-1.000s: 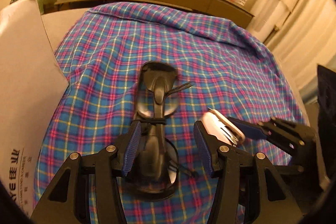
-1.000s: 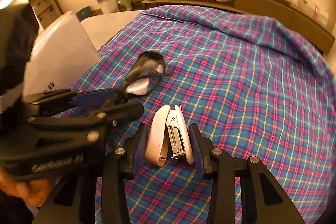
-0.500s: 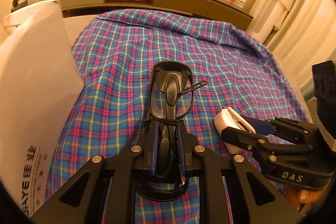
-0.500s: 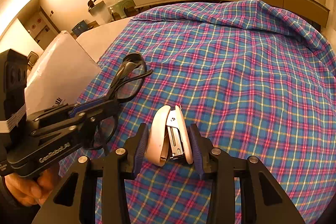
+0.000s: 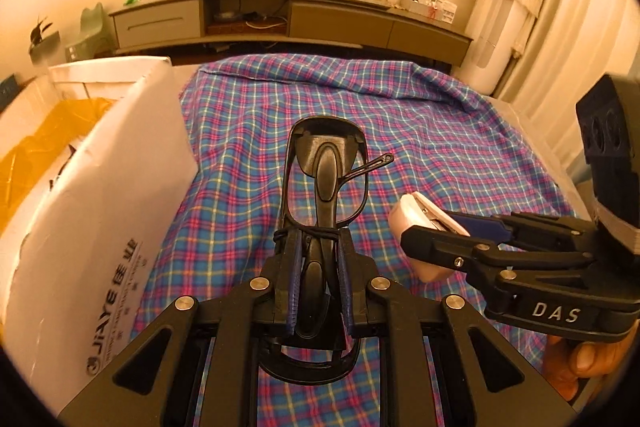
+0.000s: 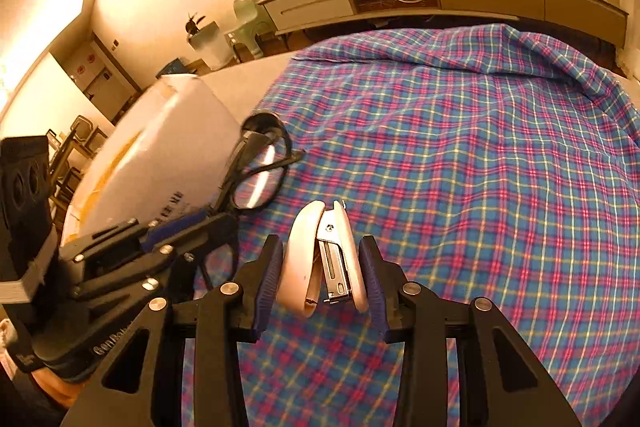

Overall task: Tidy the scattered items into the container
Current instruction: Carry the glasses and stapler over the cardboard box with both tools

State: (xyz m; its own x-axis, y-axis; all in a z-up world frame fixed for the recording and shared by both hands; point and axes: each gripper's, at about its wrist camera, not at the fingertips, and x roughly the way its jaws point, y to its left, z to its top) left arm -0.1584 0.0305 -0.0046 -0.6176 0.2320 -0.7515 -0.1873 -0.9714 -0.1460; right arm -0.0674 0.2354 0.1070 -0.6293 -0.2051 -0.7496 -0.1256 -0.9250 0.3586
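Both grasps look made, so the step in hand is the carry to the container. The left gripper (image 5: 318, 287) is clamped on the folded black glasses (image 5: 326, 183), which project up the middle of its view above the plaid cloth (image 5: 432, 131). The right gripper (image 6: 322, 279) pinches the pink stapler (image 6: 322, 255) at lower centre of its view. The white cardboard box (image 5: 100, 187), with yellow lining inside, fills the left of the left wrist frame. Next, each item likely needs lifting over the box rim before its jaws part.
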